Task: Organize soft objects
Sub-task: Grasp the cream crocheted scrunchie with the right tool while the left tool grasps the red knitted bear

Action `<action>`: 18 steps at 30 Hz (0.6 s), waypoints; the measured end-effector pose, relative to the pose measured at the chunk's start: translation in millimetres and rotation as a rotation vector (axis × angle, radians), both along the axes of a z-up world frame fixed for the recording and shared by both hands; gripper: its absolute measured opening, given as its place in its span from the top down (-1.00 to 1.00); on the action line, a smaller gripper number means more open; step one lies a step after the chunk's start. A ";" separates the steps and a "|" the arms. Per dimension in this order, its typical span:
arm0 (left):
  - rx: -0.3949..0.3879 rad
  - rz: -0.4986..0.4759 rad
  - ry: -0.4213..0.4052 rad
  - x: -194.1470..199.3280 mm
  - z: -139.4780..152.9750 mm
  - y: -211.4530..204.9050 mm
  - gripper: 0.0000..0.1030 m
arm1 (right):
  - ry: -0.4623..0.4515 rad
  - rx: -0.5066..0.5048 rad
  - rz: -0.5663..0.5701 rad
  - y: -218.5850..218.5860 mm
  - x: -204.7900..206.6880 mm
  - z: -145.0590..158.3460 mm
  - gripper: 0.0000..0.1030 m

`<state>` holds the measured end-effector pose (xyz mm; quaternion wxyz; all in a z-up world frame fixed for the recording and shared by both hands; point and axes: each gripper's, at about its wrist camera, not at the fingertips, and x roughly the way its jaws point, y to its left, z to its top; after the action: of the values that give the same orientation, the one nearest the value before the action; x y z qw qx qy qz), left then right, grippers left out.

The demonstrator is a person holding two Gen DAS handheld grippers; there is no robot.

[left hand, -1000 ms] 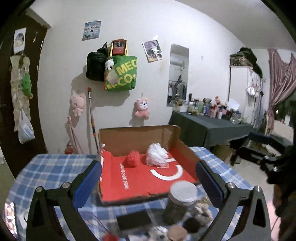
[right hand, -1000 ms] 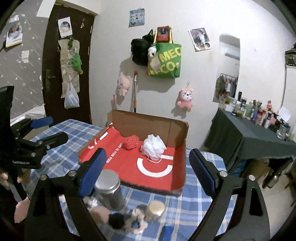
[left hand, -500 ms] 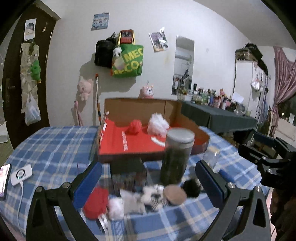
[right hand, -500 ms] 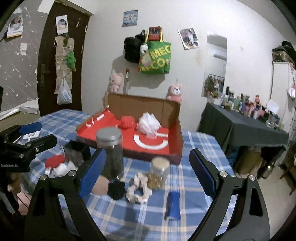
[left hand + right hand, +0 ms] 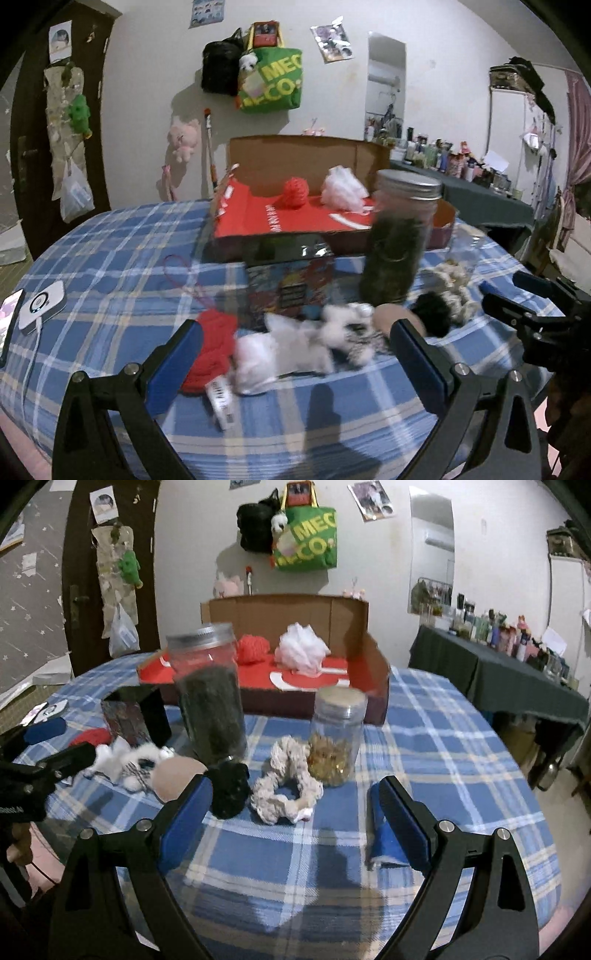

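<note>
Both hand-held grippers, left [image 5: 295, 354] and right [image 5: 291, 808], hang spread and empty above plush [image 5: 291, 350] and scrunchie [image 5: 286, 792], probably lining up grabs for the box [image 5: 376, 679].

We are looking at a white wall [image 5: 369, 554] across the upper frame, a dark door [image 5: 81, 572] at upper left, and a dark-clothed side table [image 5: 498, 675] at right.

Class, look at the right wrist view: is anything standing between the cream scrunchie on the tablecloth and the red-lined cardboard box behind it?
Yes. The cream scrunchie lies in front of two upright jars: the small jar right behind it and the tall dark jar to its left. Both stand between it and the cardboard box, so it must be lifted over them.
</note>
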<state>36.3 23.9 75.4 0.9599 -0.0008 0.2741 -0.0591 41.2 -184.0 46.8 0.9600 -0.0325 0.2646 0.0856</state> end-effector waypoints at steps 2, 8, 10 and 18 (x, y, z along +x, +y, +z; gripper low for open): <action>0.003 0.025 0.009 2.0 -1.5 11.4 -1.00 | 0.020 0.015 0.007 -0.6 4.4 -4.4 -0.79; 0.016 0.082 0.041 9.7 -4.3 42.0 -1.00 | 0.067 0.017 0.003 -2.2 18.7 -12.1 -0.78; 0.021 0.095 0.056 12.8 -6.0 49.1 -1.00 | 0.081 0.024 0.009 -2.8 22.7 -13.6 -0.78; 0.054 0.094 0.130 29.4 -19.0 62.0 -0.77 | 0.138 0.049 0.042 -4.1 40.2 -17.4 -0.49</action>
<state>65.7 85.9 56.4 0.9414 0.0083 0.3371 -0.0061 81.5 -188.2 29.4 0.9379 -0.0088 0.3274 0.1141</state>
